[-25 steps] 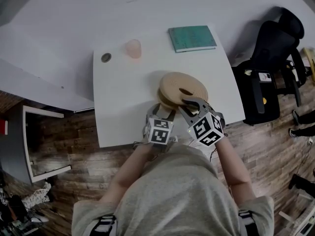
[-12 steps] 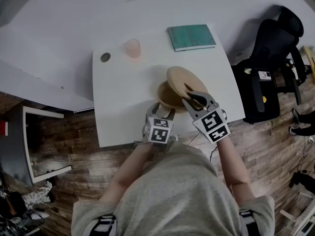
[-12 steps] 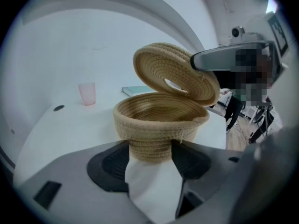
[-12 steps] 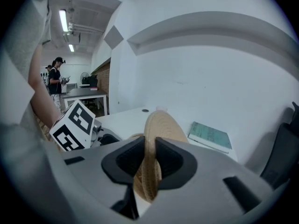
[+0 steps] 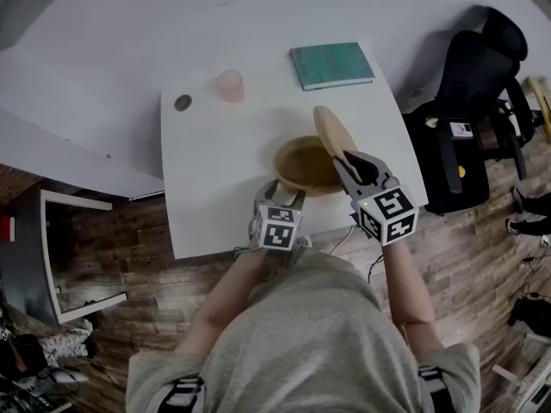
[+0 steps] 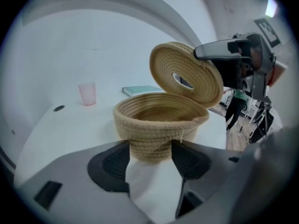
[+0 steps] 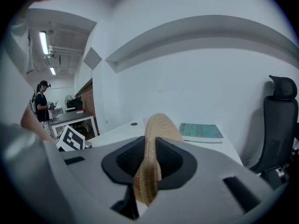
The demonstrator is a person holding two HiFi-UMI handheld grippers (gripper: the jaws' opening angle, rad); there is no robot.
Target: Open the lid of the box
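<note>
A white worktop (image 5: 215,188) stands against a white wall (image 5: 129,41), with plank floor (image 5: 112,231) around it and a black office chair (image 5: 469,101) beside it.

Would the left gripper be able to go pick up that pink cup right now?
Probably not yet: the left gripper is clamped on the woven basket. The table toward the pink cup looks bare.

One woven box (image 5: 297,169), one lid (image 5: 331,134), one pink cup (image 5: 230,85), one green book (image 5: 332,64), one small round disc (image 5: 182,103), perhaps a coin.
</note>
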